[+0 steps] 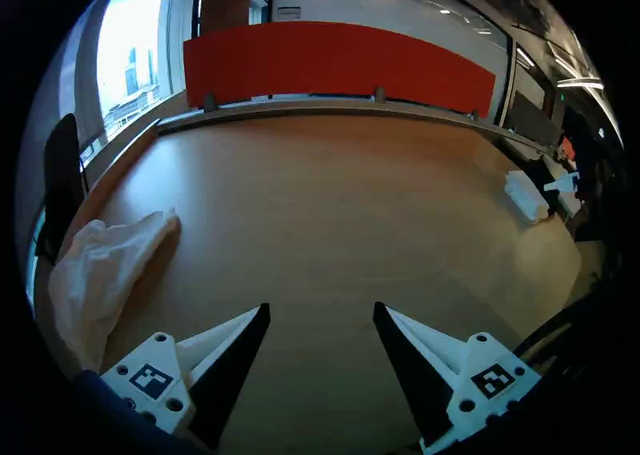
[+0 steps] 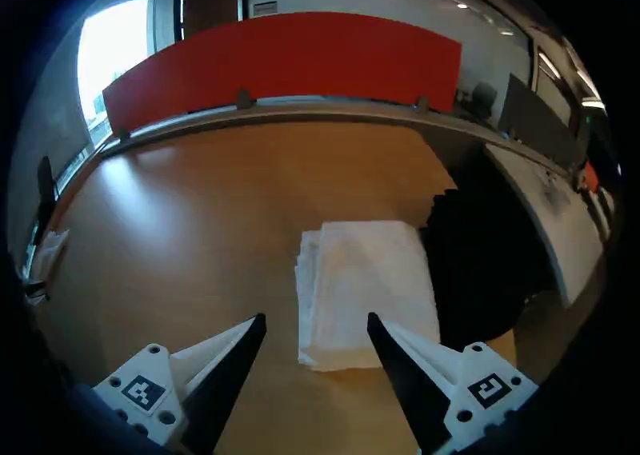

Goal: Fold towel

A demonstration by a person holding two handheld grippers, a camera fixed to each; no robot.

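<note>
Cloth yet to fold, a crumpled towel point(image 1: 104, 271), lies at nine o'clock of the left gripper point(image 1: 320, 307), slanting toward one o'clock and nearer that hand, while a folded towel point(image 2: 364, 287) sits at twelve just beyond the right gripper point(image 2: 316, 317), both finger pairs spread and empty.

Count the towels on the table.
2. A crumpled towel lies at the table edge nearest the window; a folded towel lies just ahead of the right tool. Its layers may hide more.
</note>
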